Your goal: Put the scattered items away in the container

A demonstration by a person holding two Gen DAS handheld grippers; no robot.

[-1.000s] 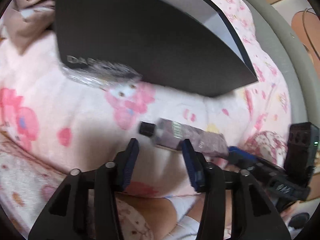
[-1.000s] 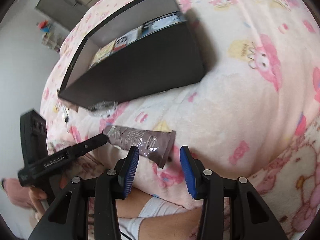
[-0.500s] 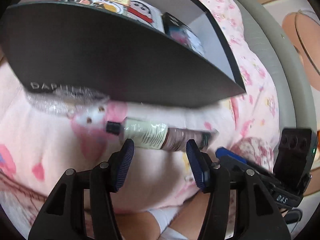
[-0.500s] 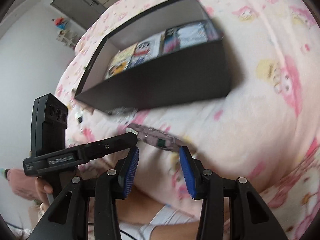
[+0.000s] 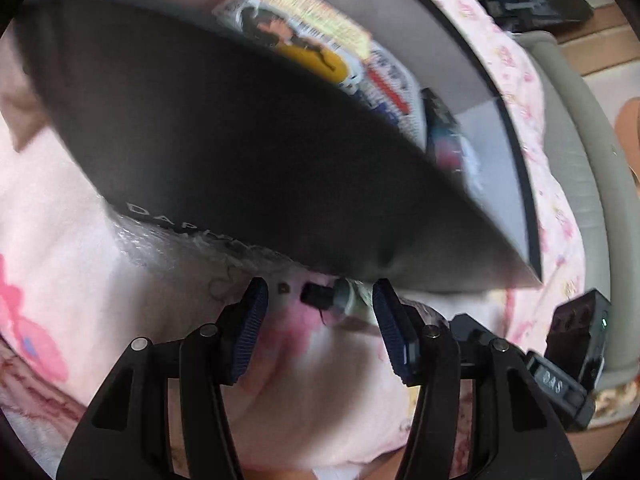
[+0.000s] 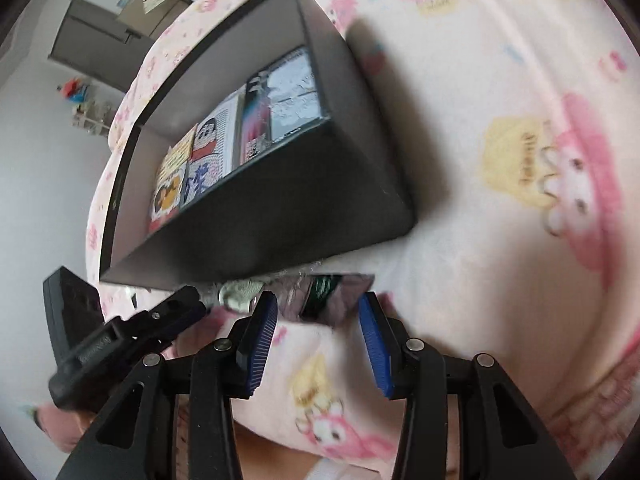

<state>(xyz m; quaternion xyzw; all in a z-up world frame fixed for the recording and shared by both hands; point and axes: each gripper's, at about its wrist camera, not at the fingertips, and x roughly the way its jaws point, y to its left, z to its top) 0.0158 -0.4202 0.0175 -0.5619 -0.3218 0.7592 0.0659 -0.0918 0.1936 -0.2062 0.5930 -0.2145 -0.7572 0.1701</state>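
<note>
1. Left gripper [image 5: 316, 312] fingers spread wide, right gripper [image 6: 318, 320] fingers too, nothing gripped.
2. The tube [image 6: 328, 294] lies on the bed [image 6: 500, 240] just beside the box [image 6: 280, 200] wall.
3. Best to close on mid-tube, then lift clear over the wall.

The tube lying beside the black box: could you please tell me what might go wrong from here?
1. The tube lies close against the black box wall; closing either tool could catch the wall instead.
2. Both open tools, left and right, converge on it and might collide.
3. The crinkled plastic wrap beside it could get pinched too.
</note>
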